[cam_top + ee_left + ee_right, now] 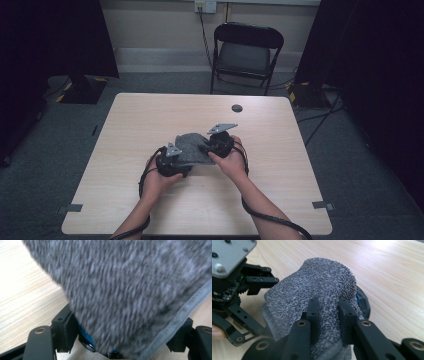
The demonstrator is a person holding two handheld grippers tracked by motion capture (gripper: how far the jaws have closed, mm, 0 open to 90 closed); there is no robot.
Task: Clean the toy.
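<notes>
A grey knitted cloth [192,145] lies draped over a black round object with a blue part [362,302] in the middle of the wooden table [150,120]. My left gripper [184,162] holds the covered object from the left. In the left gripper view its jaws [122,333] stand wide on either side, and the cloth [130,290] hides what is between them. My right gripper [209,146] comes in from the right. In the right gripper view it [328,303] is shut on a raised fold of the cloth [322,277]. The left gripper's fingers [262,281] show at the cloth's left side.
A dark cable hole [237,108] sits in the table behind the cloth. A black folding chair [247,50] stands beyond the far edge. Black curtains hang at both sides, with cables on the floor at the right [320,117]. Gripper cables trail off the near edge.
</notes>
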